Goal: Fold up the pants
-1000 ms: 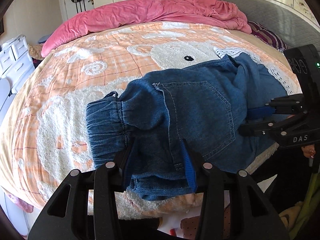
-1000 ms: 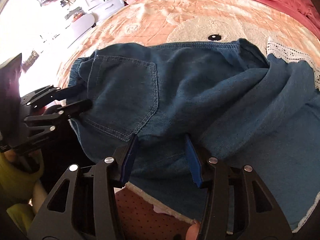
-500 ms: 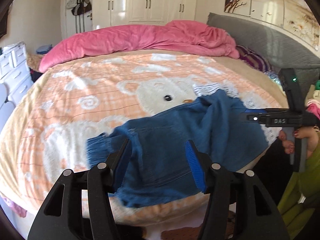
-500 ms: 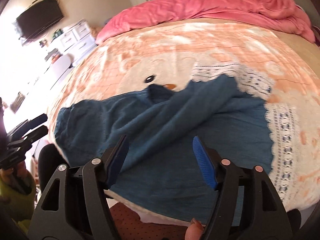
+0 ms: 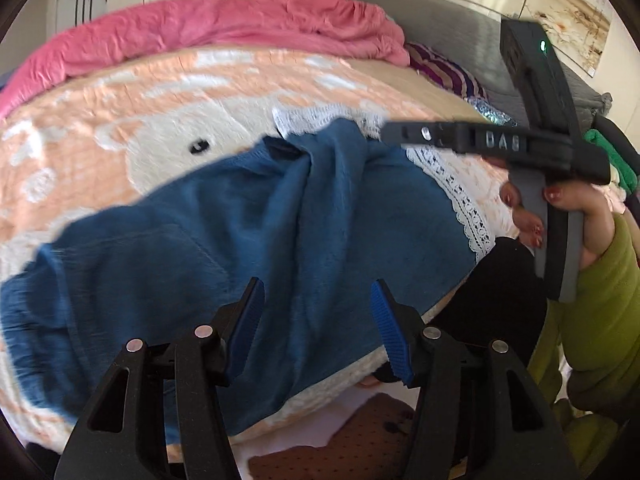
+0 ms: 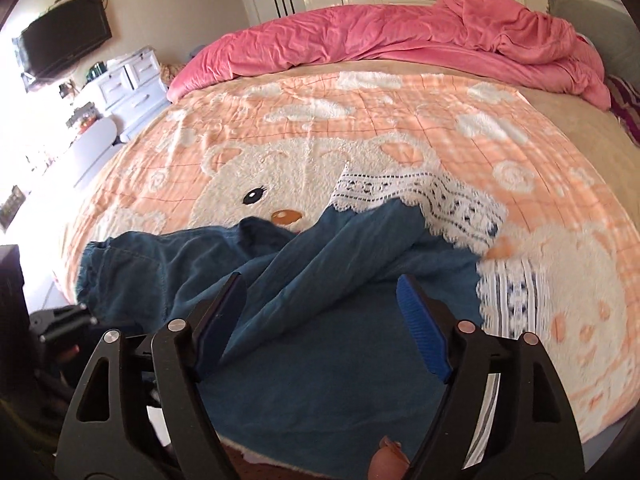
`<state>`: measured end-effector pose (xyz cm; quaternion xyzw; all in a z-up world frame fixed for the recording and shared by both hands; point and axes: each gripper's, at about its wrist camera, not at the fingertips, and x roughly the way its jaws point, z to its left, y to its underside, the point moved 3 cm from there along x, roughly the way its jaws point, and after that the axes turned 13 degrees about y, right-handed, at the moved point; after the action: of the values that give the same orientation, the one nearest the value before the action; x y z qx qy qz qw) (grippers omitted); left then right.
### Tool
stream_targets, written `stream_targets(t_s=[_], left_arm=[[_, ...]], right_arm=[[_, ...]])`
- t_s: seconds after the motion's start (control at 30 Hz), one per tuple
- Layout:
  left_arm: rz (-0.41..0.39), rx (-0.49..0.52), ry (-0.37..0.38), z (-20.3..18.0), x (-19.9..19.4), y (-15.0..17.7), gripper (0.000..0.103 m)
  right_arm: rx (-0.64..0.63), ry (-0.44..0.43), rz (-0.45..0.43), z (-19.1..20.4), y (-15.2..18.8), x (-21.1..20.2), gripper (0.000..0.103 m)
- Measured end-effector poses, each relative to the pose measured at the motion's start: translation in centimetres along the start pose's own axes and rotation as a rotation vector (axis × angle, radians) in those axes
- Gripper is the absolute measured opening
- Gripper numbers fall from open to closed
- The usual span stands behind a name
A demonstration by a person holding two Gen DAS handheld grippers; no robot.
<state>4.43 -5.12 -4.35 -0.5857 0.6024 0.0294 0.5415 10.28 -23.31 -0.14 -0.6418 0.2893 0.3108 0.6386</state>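
Note:
Blue denim pants (image 5: 208, 240) lie rumpled on the near edge of the bed, with a raised fold across the middle; they also show in the right wrist view (image 6: 320, 280). White lace trim (image 6: 424, 196) borders their far side. My left gripper (image 5: 318, 320) is open and empty, held above the pants. My right gripper (image 6: 322, 316) is open and empty, also above the pants. In the left wrist view the right gripper (image 5: 472, 142) shows side-on at the right, held in a hand.
The bed has a peach blanket with a white bear pattern (image 6: 360, 128). A pink duvet (image 6: 400, 40) is bunched at the far side. White drawers (image 6: 128, 84) and a wall TV (image 6: 64, 40) stand at the left. A grey headboard (image 5: 440, 28) is at the right.
Both grippers have let go of the pants and lifted back from the bed edge. The pants now lie looser, with a fold across the middle.

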Motion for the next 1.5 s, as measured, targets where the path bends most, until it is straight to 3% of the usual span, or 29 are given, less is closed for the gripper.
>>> stream_targets(t_s=[0.47,0.6,0.67,0.87,0.9,0.93,1.0,1.07,1.1,1.23,1.4,1.5], left_arm=[[0.034,-0.096,0.022,2.3,5.6,-2.8,0.037],[0.025,-0.088,0.052,2.4,6.0,-3.0,0.029],[0.017,-0.076,0.07,2.5,6.1,-2.9,0.025],[0.014,-0.051,0.08,2.3,6.3,-3.0,0.025],[0.013,-0.048,0.079,2.2,6.7,-3.0,0.025],[0.012,-0.044,0.08,2.0,6.7,-3.0,0.025],[0.009,-0.04,0.084,1.9,6.7,-3.0,0.025],[0.004,-0.04,0.088,1.9,6.8,-2.9,0.026],[0.002,-0.041,0.093,1.8,6.4,-2.8,0.027],[-0.013,-0.026,0.108,1.6,6.0,-2.5,0.049],[-0.018,-0.003,0.083,0.6,6.1,-2.6,0.053],[-0.022,0.004,0.075,0.2,6.1,-2.6,0.056]], right_arm=[[-0.099,0.046,0.097,2.2,-6.2,8.8,0.071],[-0.121,0.103,0.155,2.2,-7.1,12.3,0.059],[-0.12,0.123,0.167,2.2,-7.4,13.8,0.058],[-0.04,0.113,0.228,1.6,-8.1,17.6,0.058],[-0.04,0.117,0.226,1.5,-8.1,17.9,0.052],[-0.051,0.133,0.216,1.5,-8.0,17.9,0.045],[-0.079,0.157,0.203,1.3,-8.0,17.8,0.019],[-0.067,0.147,0.189,0.5,-7.8,16.9,0.007],[-0.054,0.137,0.178,0.1,-7.8,16.4,0.006],[-0.018,0.131,0.105,-1.5,-7.3,13.1,0.006],[0.098,0.067,0.022,-4.8,-5.3,6.9,0.005],[0.139,0.075,-0.019,-6.7,-3.8,3.8,0.004]])
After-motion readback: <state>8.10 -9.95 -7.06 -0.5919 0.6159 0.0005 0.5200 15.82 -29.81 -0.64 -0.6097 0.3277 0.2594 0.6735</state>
